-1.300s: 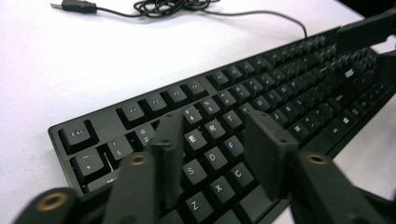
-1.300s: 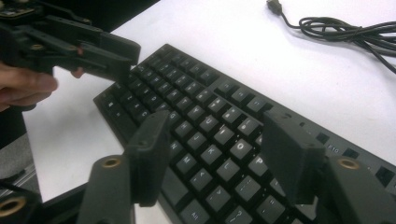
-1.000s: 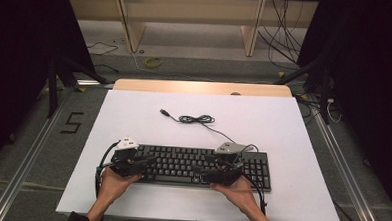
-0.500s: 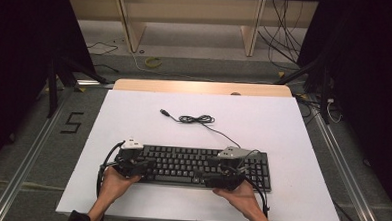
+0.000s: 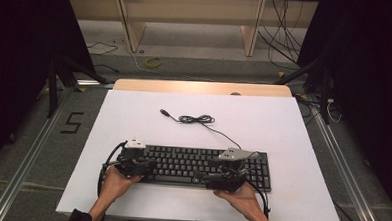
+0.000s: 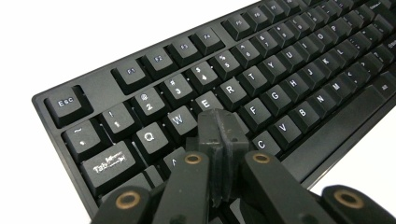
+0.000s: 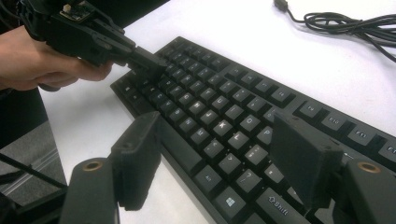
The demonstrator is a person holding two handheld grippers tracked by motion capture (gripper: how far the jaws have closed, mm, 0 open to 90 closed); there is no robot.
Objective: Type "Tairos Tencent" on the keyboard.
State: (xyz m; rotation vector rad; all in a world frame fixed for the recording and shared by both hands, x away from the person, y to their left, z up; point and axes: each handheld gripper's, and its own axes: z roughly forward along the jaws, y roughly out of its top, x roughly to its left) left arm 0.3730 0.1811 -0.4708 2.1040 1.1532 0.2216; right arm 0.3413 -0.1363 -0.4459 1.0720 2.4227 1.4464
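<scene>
High view: I see the black keyboard [image 5: 201, 166] lying flat in the lower middle of the frame on the white table [image 5: 283, 129], long side across the picture. My left gripper [image 5: 144, 166] sits over the keyboard's left end, and my right gripper [image 5: 216, 180] hangs over its near edge, right of centre, with the number-pad end reaching past it toward the right.

The keyboard's near edge lies close to the table's bottom edge, where my hands [image 5: 114, 183] come in. Above it, the white surface runs bare up to the coiled cable [image 5: 196, 119] in the middle of the frame, and there is bare table at both ends of the keyboard too. The cable trails down from the coil to the keyboard's far edge.

The left gripper view gives me what the overhead does not: the jaws are pressed together with nothing between them, their joined tip over the letter keys just below the E key [image 6: 204, 101], about at the S. Whether it touches a key, I cannot tell.

In the right gripper view the jaws stand wide apart and hold nothing, with the bottom key rows and the Shift key [image 7: 276, 204] between them. At upper left of that frame the left gripper's closed tip [image 7: 149, 63] rests over the keys.
</scene>
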